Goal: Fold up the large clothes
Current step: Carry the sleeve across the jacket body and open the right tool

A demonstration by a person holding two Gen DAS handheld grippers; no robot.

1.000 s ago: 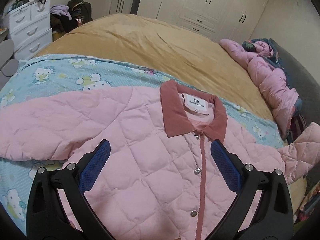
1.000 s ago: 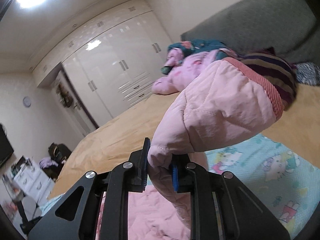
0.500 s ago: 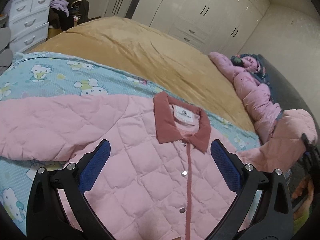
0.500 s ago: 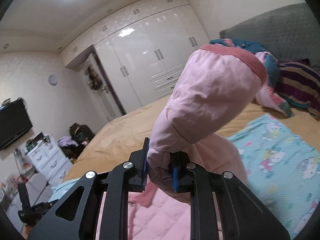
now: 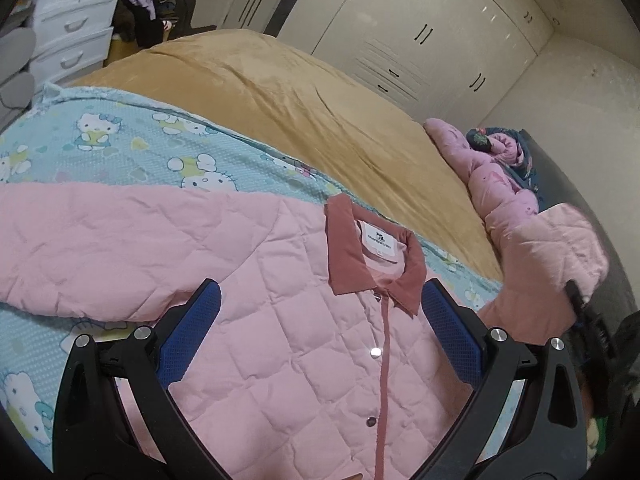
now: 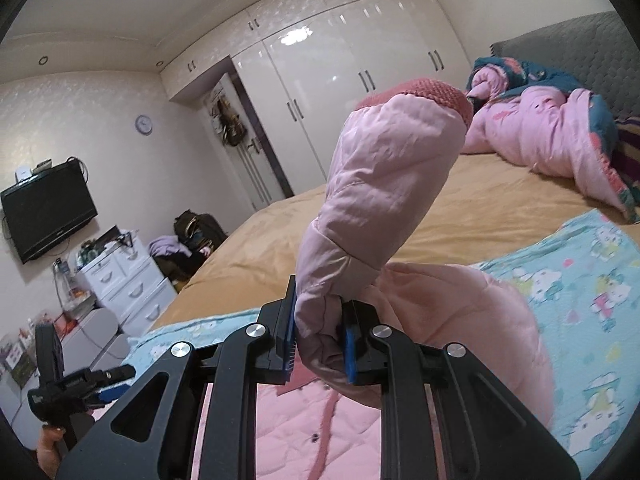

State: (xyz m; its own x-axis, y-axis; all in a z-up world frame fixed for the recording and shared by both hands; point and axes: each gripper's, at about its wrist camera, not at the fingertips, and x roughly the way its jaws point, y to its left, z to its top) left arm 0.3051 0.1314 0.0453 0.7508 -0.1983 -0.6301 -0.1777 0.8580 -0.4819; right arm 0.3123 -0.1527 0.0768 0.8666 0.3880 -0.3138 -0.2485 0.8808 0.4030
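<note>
The pink quilted jacket [image 5: 280, 320] lies front-up, snaps done up, on the Hello Kitty blanket [image 5: 132, 140] spread over the bed [image 5: 300, 92], its dark pink collar [image 5: 372, 256] towards the far side. Your right tool [image 6: 320, 340] is clamped on the right sleeve [image 6: 380, 200] a little way below the cuff [image 6: 420, 88], and that sleeve stands lifted off the bed. Your left tool [image 5: 316, 336] hangs over the chest with its jaws spread wide, holding nothing.

The likely slip from here: the padded sleeve is thick and slick, and only a narrow fold sits between the pads, so a quick swing across could pull it free. Drag it too low and it may rumple the flat front panel or shift the whole jacket on the blanket. The free cuff end may also flop over and land doubled.

The left wrist view gives you the flat body, the collar and the left sleeve [image 5: 100, 248] stretched out across the blanket, but shows the right tool only as a dark edge at the lifted sleeve. The right wrist view alone shows the actual pinch and the cuff standing upright.
</note>
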